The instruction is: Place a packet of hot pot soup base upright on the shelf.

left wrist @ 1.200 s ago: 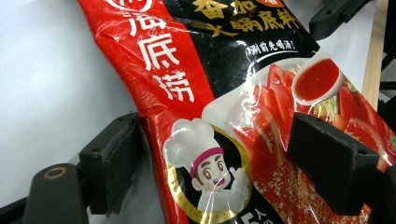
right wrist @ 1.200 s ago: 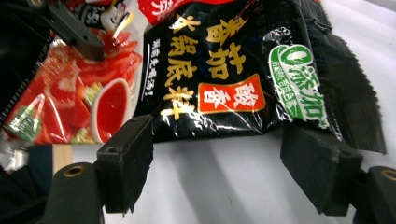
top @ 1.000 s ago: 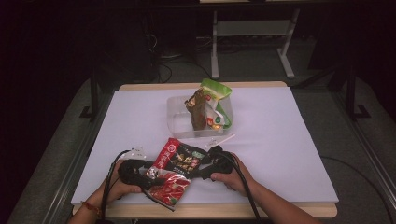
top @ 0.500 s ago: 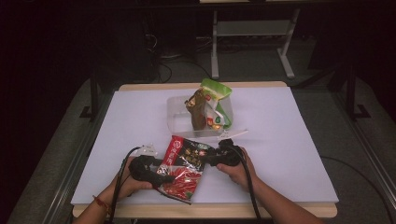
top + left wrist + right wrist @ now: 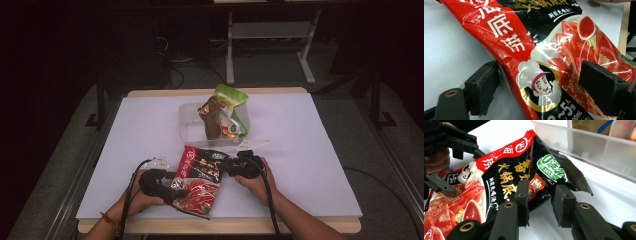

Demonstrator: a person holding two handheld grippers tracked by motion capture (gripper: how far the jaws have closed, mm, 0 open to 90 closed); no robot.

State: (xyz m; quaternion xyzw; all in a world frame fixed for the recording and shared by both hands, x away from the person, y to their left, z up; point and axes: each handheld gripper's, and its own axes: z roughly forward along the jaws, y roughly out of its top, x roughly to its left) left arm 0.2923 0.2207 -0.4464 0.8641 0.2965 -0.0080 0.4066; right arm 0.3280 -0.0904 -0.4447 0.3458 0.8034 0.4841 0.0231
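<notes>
A red and black sauce packet (image 5: 199,176) lies near the table's front edge, between my two grippers. My left gripper (image 5: 181,193) holds its lower left part. In the left gripper view the packet (image 5: 541,50) bows between the two pads (image 5: 482,90) of the left gripper (image 5: 541,82). My right gripper (image 5: 226,167) is at the packet's upper right corner. In the right gripper view its jaws have just been closing, and the right gripper (image 5: 541,193) pinches the crumpled black corner (image 5: 541,170) of the packet.
A clear plastic bin (image 5: 190,131) stands just beyond the packet and holds a green snack bag (image 5: 231,100) and a brown one (image 5: 212,117). Its wall (image 5: 599,152) is close to my right gripper. A white sheet (image 5: 310,150) covers the table.
My right gripper has moved slightly up and right at the packet's corner, and its jaws have narrowed onto it. The packet has shifted a little with it. My left hand has hardly moved.
</notes>
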